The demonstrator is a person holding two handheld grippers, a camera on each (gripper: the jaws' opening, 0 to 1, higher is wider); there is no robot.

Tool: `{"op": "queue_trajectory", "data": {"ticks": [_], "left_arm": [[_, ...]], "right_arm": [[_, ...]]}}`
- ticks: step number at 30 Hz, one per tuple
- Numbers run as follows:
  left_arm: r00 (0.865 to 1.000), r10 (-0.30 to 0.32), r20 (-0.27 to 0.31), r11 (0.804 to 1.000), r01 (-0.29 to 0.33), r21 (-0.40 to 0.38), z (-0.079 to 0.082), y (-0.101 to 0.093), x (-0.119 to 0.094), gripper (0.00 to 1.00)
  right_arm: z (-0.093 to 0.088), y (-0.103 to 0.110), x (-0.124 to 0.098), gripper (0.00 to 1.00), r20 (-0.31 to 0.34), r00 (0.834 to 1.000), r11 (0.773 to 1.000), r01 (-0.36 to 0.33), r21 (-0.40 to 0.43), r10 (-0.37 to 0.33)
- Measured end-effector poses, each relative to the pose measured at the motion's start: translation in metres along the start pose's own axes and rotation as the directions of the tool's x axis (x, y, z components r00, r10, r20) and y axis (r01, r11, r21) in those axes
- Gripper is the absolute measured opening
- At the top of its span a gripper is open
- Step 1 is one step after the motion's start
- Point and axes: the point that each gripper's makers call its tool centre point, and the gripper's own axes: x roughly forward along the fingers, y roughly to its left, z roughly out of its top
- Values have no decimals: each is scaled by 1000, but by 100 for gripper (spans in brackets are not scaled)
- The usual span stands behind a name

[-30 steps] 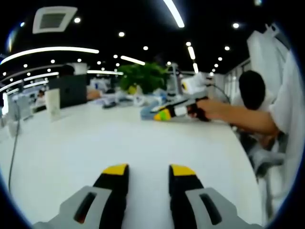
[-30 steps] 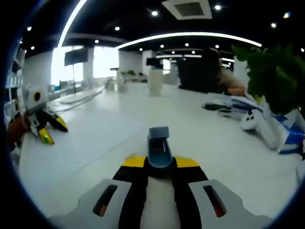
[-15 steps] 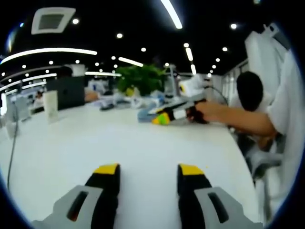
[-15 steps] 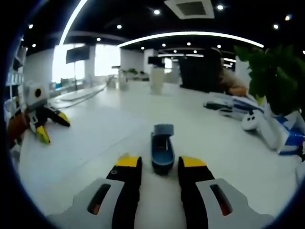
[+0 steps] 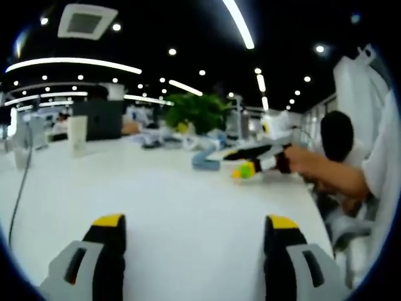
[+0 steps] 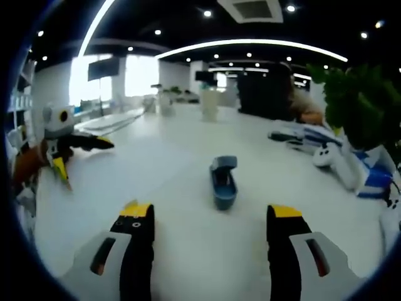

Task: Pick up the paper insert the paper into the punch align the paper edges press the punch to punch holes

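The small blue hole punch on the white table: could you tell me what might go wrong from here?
1. The small blue hole punch stands free on the white table, ahead of the open right gripper; on such a smooth top it could slide or tip if nudged.
2. The left gripper is open and holds no paper, so pressing now would likely punch nothing.

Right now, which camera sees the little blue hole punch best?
The right gripper view: the blue hole punch sits on the white table, just ahead of the open right tool. In the left gripper view it's a small blue blur far off.
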Motion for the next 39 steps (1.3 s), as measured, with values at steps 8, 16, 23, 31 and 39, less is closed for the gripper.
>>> {"op": "queue_trajectory", "data": {"ticks": [8, 16, 23, 31, 39], "left_arm": [[999, 39, -15, 999, -39, -38, 0, -6, -33, 89], [992, 125, -22, 991, -126, -40, 9, -12, -105, 89], [979, 194, -64, 981, -193, 24, 5, -17, -153, 89], [963, 260, -70, 965, -257, 48, 8, -31, -196, 89], [951, 300, -75, 954, -298, 35, 5, -48, -235, 89]], "right_arm": [[1, 16, -37, 95, -25, 999, 1000, 22, 6, -21], [-3, 50, -86, 95, -43, 999, 1000, -9, 16, 10], [0, 61, -133, 92, -1, 999, 999, 43, -10, -43], [-2, 91, -191, 91, 45, 998, 999, 33, 24, -34], [-9, 107, -243, 91, 44, 997, 998, 61, 9, -61]]}}
